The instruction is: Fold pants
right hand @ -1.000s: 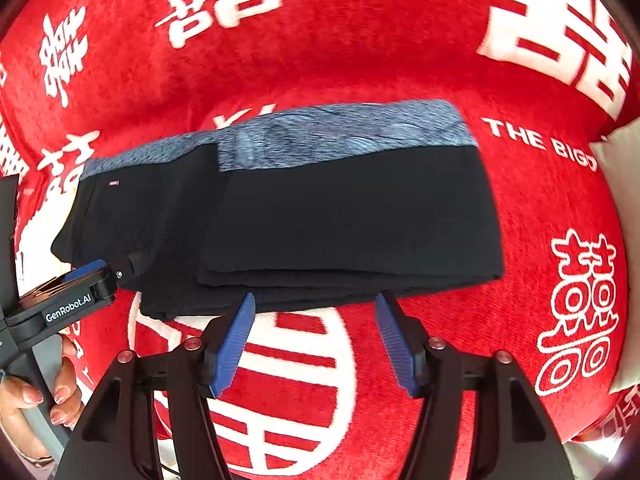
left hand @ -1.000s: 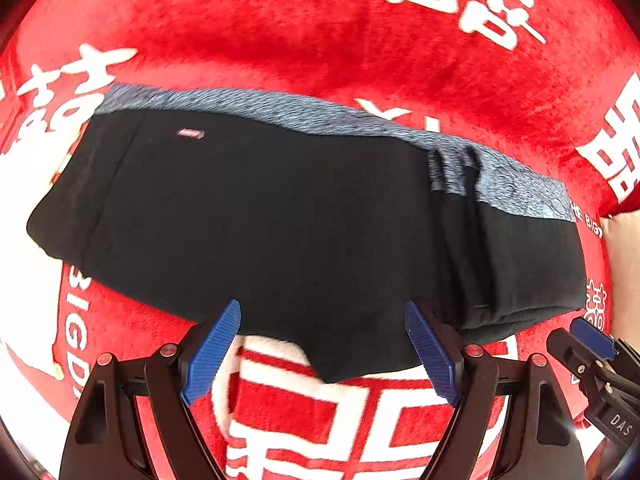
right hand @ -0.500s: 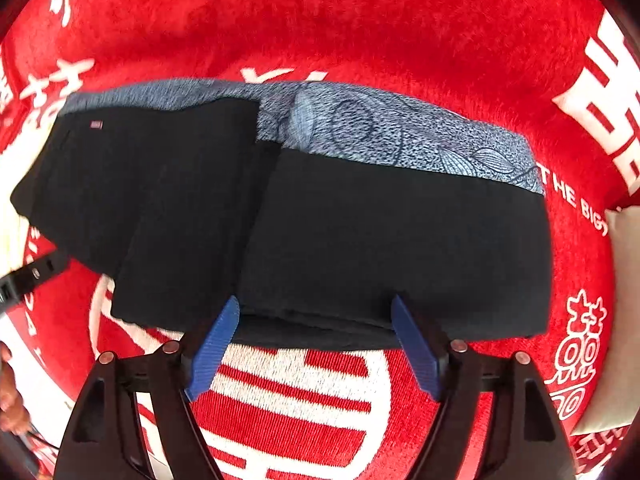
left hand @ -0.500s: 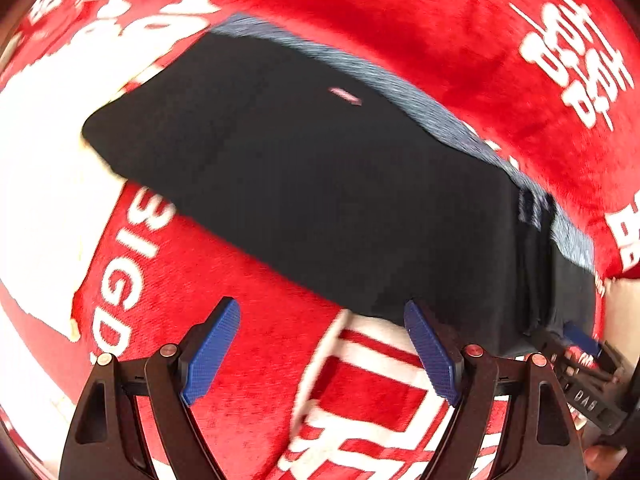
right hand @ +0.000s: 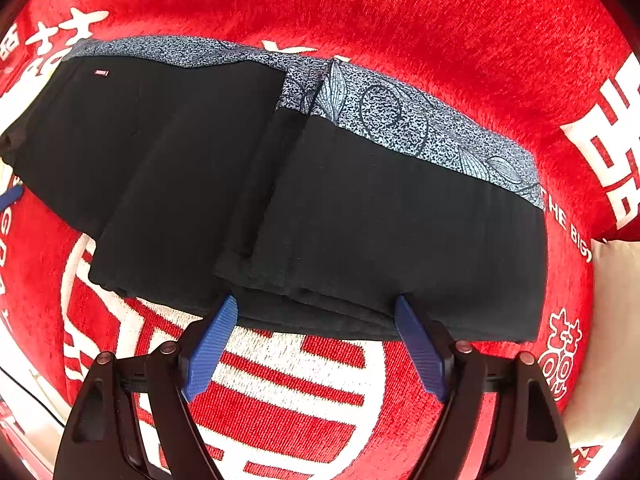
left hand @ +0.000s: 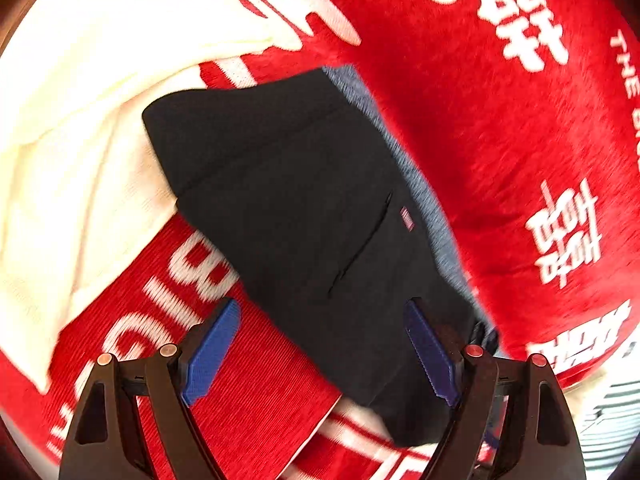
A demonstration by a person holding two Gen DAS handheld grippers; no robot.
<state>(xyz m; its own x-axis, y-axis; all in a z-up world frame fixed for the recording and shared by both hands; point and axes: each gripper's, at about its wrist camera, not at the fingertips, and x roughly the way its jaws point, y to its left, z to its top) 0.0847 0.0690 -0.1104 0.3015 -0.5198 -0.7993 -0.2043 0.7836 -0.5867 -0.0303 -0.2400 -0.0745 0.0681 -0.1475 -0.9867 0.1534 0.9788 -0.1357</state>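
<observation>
Black pants (right hand: 328, 208) with a grey patterned waistband (right hand: 400, 116) lie folded on a red blanket (right hand: 400, 12); the right part is folded over in layers. In the left wrist view the pants (left hand: 312, 216) run diagonally, their left end near a white cloth. My left gripper (left hand: 320, 352) is open and empty, its fingertips over the pants' near edge. My right gripper (right hand: 316, 344) is open and empty, its fingertips at the near edge of the folded stack.
The red blanket (left hand: 500, 140) with white characters covers the surface. A cream white cloth (left hand: 72, 120) lies left of the pants. A pale cushion or cloth (right hand: 612, 320) sits at the right edge. A blue fingertip of the other gripper (right hand: 10, 196) shows at the far left.
My left gripper has swung left along the pants, which now run diagonally with the white cloth in view. My right gripper has moved closer to the near edge of the folded stack.
</observation>
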